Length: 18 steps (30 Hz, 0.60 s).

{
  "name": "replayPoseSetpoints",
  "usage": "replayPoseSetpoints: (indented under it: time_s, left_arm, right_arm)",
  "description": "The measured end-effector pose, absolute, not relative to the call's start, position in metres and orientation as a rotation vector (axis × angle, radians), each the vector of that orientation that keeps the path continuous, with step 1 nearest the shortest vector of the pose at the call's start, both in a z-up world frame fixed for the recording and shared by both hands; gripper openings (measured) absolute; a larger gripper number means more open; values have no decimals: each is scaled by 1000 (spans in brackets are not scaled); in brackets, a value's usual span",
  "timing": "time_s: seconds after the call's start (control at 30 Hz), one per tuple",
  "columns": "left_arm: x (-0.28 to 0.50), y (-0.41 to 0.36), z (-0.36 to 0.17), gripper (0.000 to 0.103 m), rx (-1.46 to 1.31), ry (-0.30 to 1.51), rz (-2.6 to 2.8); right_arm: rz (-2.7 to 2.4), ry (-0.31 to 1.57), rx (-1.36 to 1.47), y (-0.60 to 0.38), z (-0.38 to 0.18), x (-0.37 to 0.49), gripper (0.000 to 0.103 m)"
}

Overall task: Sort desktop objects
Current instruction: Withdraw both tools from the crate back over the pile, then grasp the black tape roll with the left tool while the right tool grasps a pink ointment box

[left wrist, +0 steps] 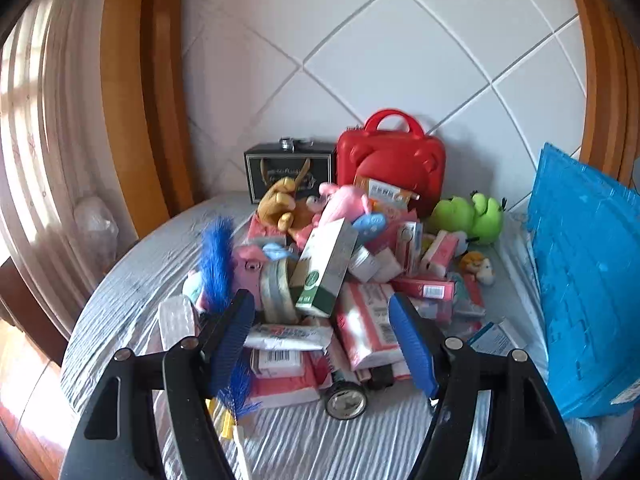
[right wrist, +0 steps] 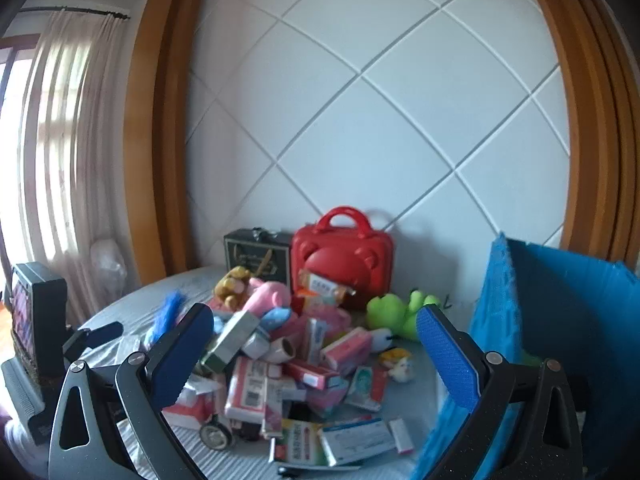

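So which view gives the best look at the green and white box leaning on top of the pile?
The left wrist view: the green and white box sits near centre, large and sharp, its faces clear. In the right wrist view the same box is smaller, blurrier and partly behind a gripper finger.

Daylight: bright, entering through curtain (right wrist: 60,152) at left, window glare. Shadows: soft, behind red case (right wrist: 342,256). Focus: slight motion blur throughout. Edges: strong fisheye bending, dark corners.

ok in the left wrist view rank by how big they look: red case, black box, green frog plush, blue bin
1. blue bin, though it is nearest the camera
2. red case
3. black box
4. green frog plush, close to the box, unsure
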<state>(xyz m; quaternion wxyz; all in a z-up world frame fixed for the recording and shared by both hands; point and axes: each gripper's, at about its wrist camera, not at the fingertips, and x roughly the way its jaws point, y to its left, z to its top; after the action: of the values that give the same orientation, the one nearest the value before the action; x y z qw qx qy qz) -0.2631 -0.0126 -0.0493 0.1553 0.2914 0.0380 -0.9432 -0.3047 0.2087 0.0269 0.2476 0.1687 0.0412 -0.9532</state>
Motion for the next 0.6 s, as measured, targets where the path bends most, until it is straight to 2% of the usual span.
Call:
replayPoseSetpoints:
  time_s: [0.27,0.5,0.57,0.6]
  left_arm:
    - [-274,-16,-151,69,1097,104,-2650]
    - [-290,-6,-211,69,1220,122,-2590]
    - [-296,-2,-224,69,1228,140,-2570]
    - [-299,-1,-229,69,1230,150,-2558]
  right_arm:
    - [-2495,123,779,177,-69,-331,103]
    - [-2469,157,1054,190,-140,-353,103]
    - [-2452,167,1093,196,-151,-356,100]
    - [-2445,178,1105,197,-154,-358,95]
